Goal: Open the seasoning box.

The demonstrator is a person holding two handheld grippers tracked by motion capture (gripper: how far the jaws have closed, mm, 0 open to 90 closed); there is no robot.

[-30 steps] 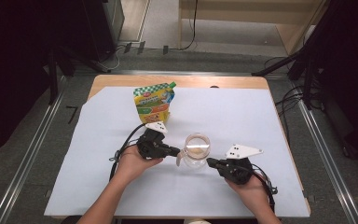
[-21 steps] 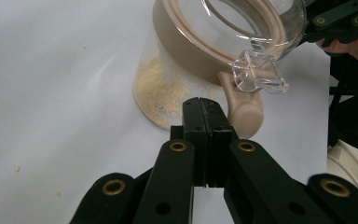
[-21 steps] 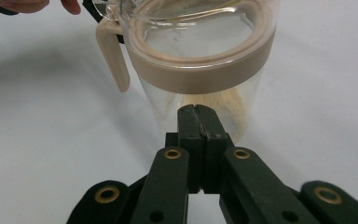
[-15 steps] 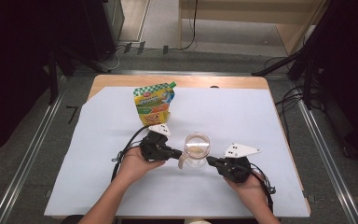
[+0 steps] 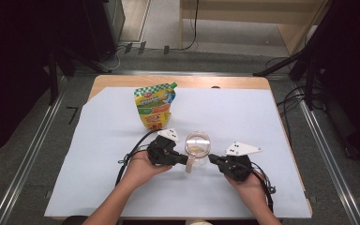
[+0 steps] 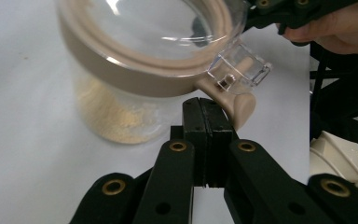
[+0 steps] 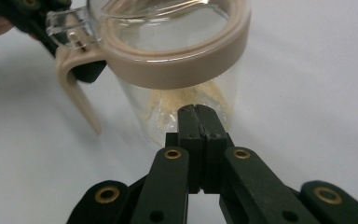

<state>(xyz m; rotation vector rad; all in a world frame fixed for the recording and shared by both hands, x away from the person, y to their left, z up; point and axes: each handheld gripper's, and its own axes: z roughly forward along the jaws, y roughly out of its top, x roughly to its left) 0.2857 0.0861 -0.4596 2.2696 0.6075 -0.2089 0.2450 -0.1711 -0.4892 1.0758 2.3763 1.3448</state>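
A clear jar (image 5: 198, 143) with a beige lid ring and a little yellowish powder at the bottom stands mid-table. Its beige latch (image 5: 190, 164) hangs down the near-left side. My left gripper (image 5: 186, 161) is shut, and its tips (image 6: 209, 105) sit right under the latch (image 6: 235, 74), touching or nearly touching it. My right gripper (image 5: 211, 159) is shut too, its tips (image 7: 198, 112) against the jar's glass wall (image 7: 177, 51) low down. In the right gripper view the left gripper (image 7: 84, 70) shows behind the latch (image 7: 77, 93). Neither gripper holds anything.
A green and yellow standing pouch (image 5: 154, 105) is behind the jar to the left. A white sheet (image 5: 262, 117) covers the wooden table. Black cables trail from both grippers toward the near edge.
My left gripper has slid a little rightward and nearer, in to the jar's latch. The right gripper and the jar have stayed put.
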